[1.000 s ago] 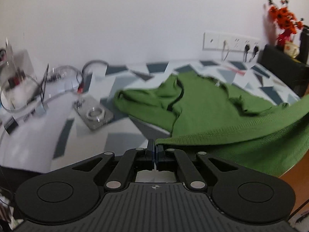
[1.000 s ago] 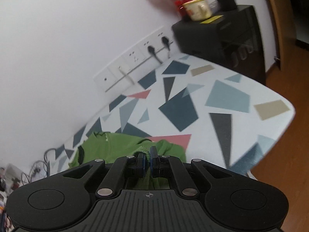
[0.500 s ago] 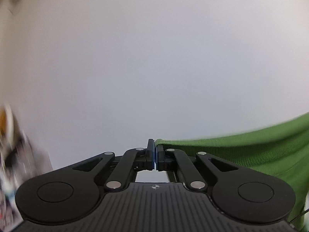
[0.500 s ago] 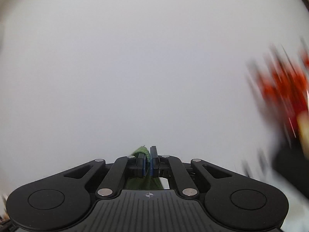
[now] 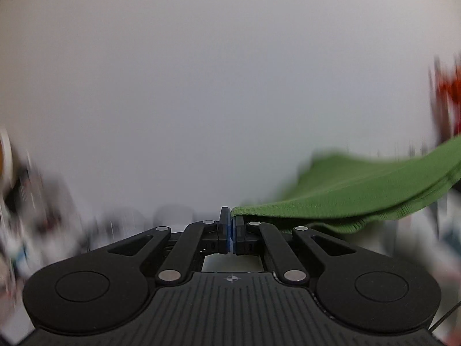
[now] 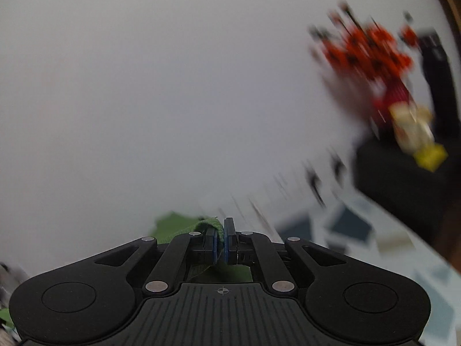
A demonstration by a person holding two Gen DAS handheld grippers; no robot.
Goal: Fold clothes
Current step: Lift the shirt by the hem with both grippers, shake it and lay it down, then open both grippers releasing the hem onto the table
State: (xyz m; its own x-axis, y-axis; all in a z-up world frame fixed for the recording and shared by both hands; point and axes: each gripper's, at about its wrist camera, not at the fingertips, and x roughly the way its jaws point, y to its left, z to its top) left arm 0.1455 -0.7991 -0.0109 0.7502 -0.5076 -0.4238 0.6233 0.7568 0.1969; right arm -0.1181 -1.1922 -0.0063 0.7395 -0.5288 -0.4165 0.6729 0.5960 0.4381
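Now both tongs pinch tight on the green knit sweater (image 5: 360,199), left gripper (image 5: 231,230) and right gripper (image 6: 220,240) each clamping its ribbed hem, holding it aloft against the white wall (image 5: 201,72), probably to spread it flat for folding.

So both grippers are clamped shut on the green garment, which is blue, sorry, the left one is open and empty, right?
Not quite. The left gripper is shut on the green garment's edge, as the left wrist view shows. The right gripper is clamped on it too.
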